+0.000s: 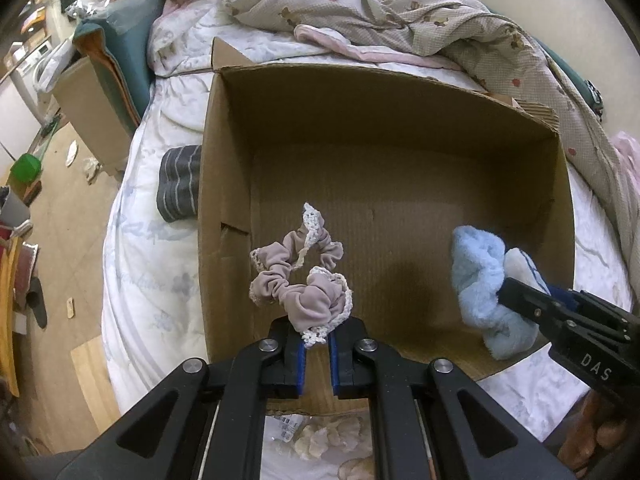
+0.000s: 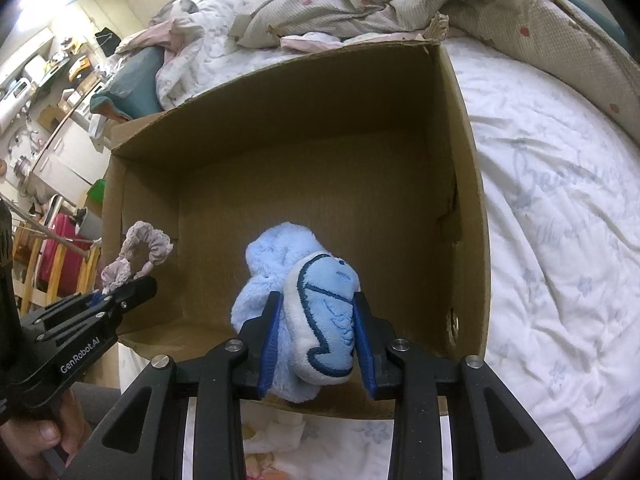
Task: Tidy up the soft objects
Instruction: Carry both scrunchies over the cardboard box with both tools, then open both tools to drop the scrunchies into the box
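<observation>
An open cardboard box [image 1: 224, 168] stands on the bed; in the right wrist view its wall [image 2: 468, 184] is at right. My left gripper [image 1: 316, 330] is shut on a mauve scrunchie with white lace trim [image 1: 298, 276] and holds it over the box's near left part. It also shows in the right wrist view [image 2: 136, 256]. My right gripper [image 2: 316, 320] is shut on a fluffy light-blue plush toy [image 2: 320, 304] and holds it over the box's near edge. The plush shows at right in the left wrist view [image 1: 480, 280]. The box floor looks bare.
A white quilted bedspread [image 2: 560, 240] covers the bed around the box. A crumpled patterned blanket [image 1: 380, 12] lies behind the box. A grey striped folded cloth [image 1: 178, 184] lies against the box's left wall. A second cardboard box [image 1: 88, 108] and clutter stand on the floor at left.
</observation>
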`<state>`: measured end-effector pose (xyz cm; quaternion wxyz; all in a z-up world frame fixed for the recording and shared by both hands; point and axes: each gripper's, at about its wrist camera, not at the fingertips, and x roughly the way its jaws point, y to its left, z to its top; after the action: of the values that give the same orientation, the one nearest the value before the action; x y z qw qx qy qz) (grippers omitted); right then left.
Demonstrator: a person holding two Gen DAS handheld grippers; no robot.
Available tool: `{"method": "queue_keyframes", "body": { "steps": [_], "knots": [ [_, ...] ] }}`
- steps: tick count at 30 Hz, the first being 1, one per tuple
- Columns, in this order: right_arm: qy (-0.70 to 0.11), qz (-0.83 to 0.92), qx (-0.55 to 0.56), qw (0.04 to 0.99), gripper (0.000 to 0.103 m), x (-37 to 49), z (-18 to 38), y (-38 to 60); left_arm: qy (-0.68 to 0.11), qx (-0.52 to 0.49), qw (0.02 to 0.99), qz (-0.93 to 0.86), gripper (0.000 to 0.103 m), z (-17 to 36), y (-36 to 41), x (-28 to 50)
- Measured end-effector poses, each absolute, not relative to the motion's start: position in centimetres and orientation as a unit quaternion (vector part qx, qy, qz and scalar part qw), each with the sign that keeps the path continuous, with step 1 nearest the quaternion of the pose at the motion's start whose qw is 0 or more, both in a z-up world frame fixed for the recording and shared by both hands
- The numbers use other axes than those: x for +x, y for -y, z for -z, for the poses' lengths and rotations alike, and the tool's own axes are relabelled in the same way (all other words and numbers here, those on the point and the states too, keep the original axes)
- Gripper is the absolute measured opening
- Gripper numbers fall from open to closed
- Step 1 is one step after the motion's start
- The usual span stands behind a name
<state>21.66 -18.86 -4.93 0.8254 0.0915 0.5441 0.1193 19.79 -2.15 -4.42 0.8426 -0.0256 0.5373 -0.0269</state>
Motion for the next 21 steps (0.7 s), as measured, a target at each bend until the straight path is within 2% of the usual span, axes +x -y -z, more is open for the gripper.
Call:
{"method": "queue_keyframes", "body": {
  "steps": [21],
  "knots": [
    [-0.541, -0.126, 0.100, 0.825, 0.040, 21.66, 5.13, 18.83, -0.531, -0.025, 0.846, 0.036, 0.012, 4.02, 2.52, 19.49]
  ]
}}
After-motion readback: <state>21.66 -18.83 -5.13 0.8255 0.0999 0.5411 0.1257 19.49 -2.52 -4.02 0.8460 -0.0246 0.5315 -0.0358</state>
